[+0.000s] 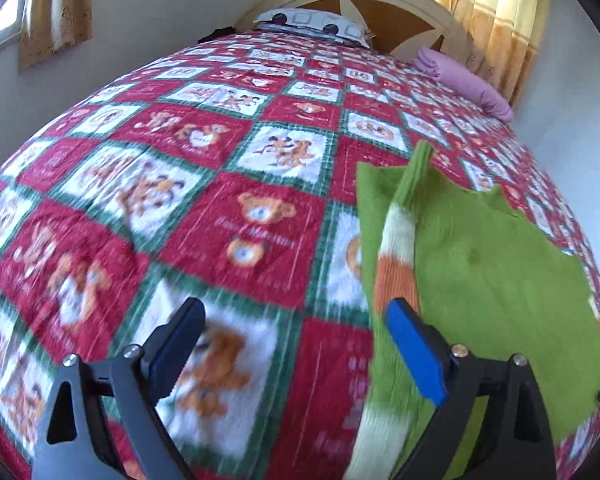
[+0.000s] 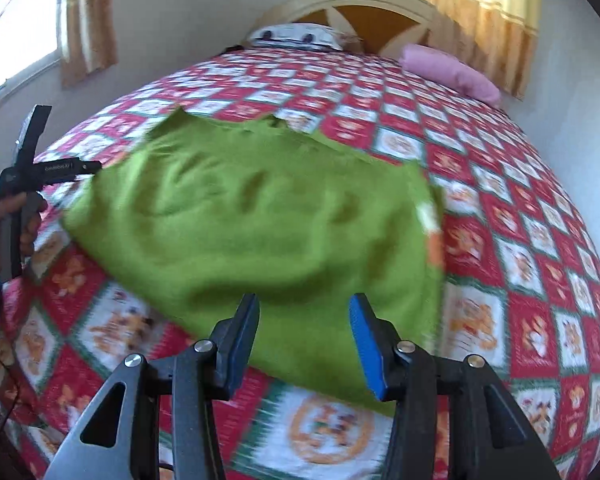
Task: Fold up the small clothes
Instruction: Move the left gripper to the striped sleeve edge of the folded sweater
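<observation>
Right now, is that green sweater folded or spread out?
Partly folded: the green sweater lies on the quilt, its striped sleeve turned over the body.

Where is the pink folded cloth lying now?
In both wrist views the pink folded cloth lies far on the bed's right side, near the headboard, right of the pillow.

Daylight enters through the curtains [image 2: 484,4] and window [image 2: 24,40]. Both fisheye views bend strongly at dark-cornered edges. Motion blur smears the bedspread [image 1: 140,220] pattern.
</observation>
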